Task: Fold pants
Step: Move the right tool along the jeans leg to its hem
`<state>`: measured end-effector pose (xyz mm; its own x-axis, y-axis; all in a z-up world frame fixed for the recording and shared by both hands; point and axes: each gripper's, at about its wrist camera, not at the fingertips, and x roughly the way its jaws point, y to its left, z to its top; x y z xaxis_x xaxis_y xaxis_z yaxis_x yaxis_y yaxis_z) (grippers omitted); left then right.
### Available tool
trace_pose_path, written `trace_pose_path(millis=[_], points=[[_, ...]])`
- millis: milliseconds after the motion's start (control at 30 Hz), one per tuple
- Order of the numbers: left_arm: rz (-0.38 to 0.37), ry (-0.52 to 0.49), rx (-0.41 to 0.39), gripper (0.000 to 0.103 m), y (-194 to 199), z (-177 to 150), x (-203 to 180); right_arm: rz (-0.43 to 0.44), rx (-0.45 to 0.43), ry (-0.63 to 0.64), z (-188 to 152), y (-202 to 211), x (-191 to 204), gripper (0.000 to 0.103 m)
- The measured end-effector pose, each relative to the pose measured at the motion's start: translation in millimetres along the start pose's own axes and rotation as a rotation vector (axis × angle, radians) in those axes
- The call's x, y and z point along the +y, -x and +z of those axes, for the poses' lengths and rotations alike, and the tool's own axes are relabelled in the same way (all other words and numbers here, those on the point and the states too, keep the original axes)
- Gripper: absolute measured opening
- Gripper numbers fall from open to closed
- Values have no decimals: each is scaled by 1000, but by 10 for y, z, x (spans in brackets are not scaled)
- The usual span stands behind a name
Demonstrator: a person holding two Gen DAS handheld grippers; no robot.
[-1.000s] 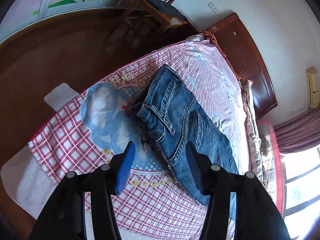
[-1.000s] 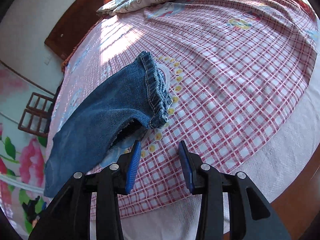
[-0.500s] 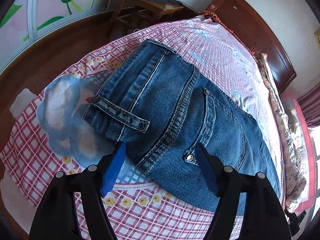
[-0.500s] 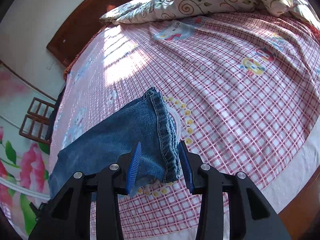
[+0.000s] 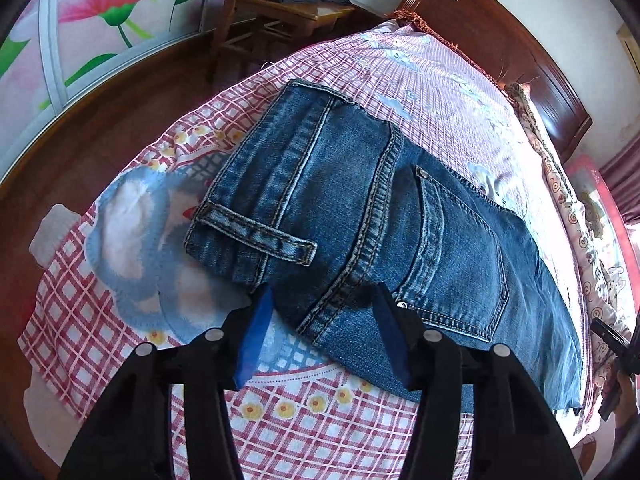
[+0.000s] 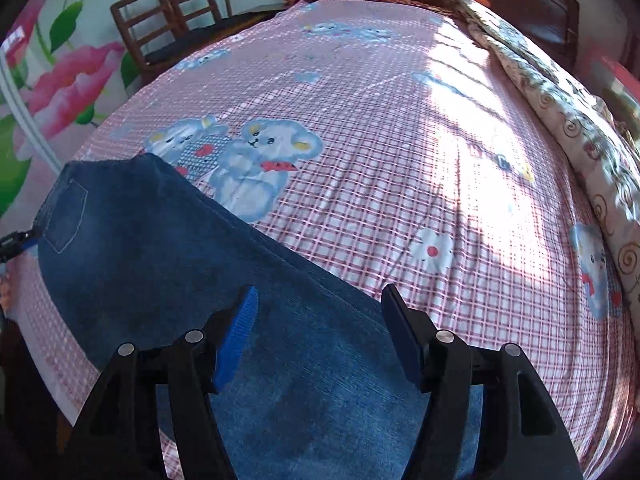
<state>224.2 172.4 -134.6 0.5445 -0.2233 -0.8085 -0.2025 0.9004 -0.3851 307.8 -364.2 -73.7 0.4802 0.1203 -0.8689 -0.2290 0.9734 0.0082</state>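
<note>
Jeans [image 5: 360,216] beneath both spread claws

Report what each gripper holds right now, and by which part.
Nothing is held. The left gripper and right gripper are both open above the jeans.

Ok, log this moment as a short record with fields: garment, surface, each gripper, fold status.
garment: jeans, lying on the bed, back pocket up
surface: pink checked bedsheet with bear prints
left gripper: open, over the waistband end, holding nothing
right gripper: open, above the leg end, holding nothing
fold status: jeans lie lengthwise, no cross fold yet
background: wooden chair, pillow
</note>
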Motion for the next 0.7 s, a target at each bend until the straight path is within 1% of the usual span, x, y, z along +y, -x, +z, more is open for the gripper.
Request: trace_pose_path(millis=[33,67,133,200,267,333,467,567,633,700], points=[[-15,14,0,44,7,7,49,0,6,48,111,-85,151,63],[-26,14,3,42,4,9,67,10,14,86,209,-168,289,63],[-8,-8,4,40,17,2,43,20,18,146,395,-305,539,63],[-2,8,2,40,29,6,34,26,5,188,582,-418,758,63],[-12,35,-4,40,35,11,45,57,-1,194,771,-551,943,63],[-16,30,-11,40,45,-9,49,80,-10,220,948,-694,1184,63],[-45,42,-1,40,45,9,92,93,8,330,1232,-980,1701,63],[-53,26,13,40,60,26,142,69,30,373,1391,-1173,1924,63],[-59,23,20,40,56,40,139,62,39,377,1465,-1265,1978,63],[-68,23,22,40,54,56,154,88,48,374,1521,-1319,1992,63]])
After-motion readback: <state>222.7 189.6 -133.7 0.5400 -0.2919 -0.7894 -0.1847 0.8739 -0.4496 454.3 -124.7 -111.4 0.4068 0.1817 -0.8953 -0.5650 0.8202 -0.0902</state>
